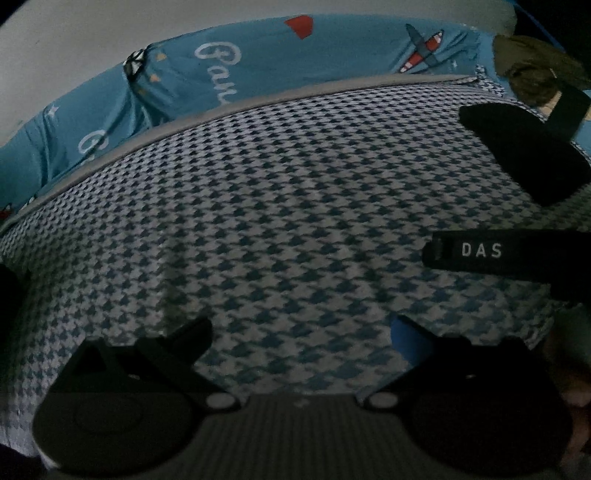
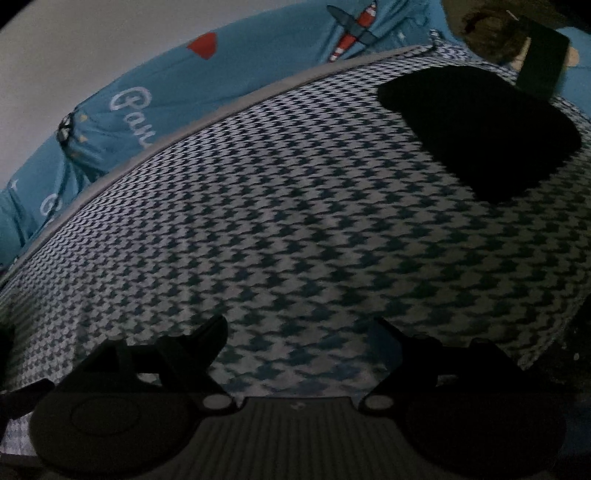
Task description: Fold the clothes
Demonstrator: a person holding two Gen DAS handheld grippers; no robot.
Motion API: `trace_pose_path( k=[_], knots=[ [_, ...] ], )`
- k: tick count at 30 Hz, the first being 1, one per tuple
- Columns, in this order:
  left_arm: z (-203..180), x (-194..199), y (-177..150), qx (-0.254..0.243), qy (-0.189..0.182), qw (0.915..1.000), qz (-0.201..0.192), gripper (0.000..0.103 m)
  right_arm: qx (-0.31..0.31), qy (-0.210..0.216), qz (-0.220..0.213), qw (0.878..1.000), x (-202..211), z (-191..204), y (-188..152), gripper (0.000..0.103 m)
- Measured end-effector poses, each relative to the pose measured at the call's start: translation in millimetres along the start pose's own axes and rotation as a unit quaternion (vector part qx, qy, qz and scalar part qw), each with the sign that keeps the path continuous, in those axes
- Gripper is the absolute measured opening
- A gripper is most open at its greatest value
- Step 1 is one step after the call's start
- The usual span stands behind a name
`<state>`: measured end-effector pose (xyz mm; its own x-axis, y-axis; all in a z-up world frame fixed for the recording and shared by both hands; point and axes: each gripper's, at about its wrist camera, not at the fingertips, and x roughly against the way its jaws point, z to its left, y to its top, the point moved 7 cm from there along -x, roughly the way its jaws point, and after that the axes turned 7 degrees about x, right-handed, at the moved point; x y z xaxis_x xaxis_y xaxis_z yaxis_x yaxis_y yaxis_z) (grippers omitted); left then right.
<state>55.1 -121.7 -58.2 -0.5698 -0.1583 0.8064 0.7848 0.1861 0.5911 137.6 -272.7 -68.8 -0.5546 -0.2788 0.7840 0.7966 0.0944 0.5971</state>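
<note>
A blue-and-white houndstooth garment (image 1: pixel 280 206) lies spread flat with a grey hem (image 1: pixel 258 107) along its far edge. It fills most of the right wrist view (image 2: pixel 295 206) too. My left gripper (image 1: pixel 303 325) is open just above the cloth, with only fabric showing between its fingers. My right gripper (image 2: pixel 301 321) is open over the same cloth, nothing held. A black finger marked DAS (image 1: pixel 498 254) reaches in from the right in the left wrist view. A black patch (image 2: pixel 480 136) sits on the far right of the garment (image 1: pixel 524 155).
Under the garment is a teal bedsheet (image 1: pixel 277 62) printed with airplanes and white script, also seen beyond the hem (image 2: pixel 166 81). An olive-brown bundle (image 1: pixel 532 74) and a black strap (image 2: pixel 543 70) lie at the far right corner. A pale wall (image 1: pixel 110 29) stands behind.
</note>
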Motion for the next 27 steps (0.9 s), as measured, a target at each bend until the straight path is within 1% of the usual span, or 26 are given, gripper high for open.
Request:
trace_pose_path(
  k=[7, 11, 20, 27],
  knots=[
    [27, -2, -9, 0.018, 0.010, 0.9998, 0.008, 0.103, 0.018, 0.008, 0.009, 1.000, -9, 25, -7, 0.084],
    [50, -1, -11, 0.039, 0.018, 0.9990, 0.007, 0.103, 0.027, 0.022, 0.012, 0.999, -16, 43, -7, 0.084],
    [109, 1, -11, 0.087, 0.041, 0.9954, 0.004, 0.103, 0.054, 0.030, 0.011, 0.998, -29, 83, -7, 0.083],
    [155, 2, -10, 0.118, 0.059, 0.9912, 0.001, 0.103, 0.068, 0.040, 0.020, 0.997, -42, 112, -6, 0.083]
  ],
)
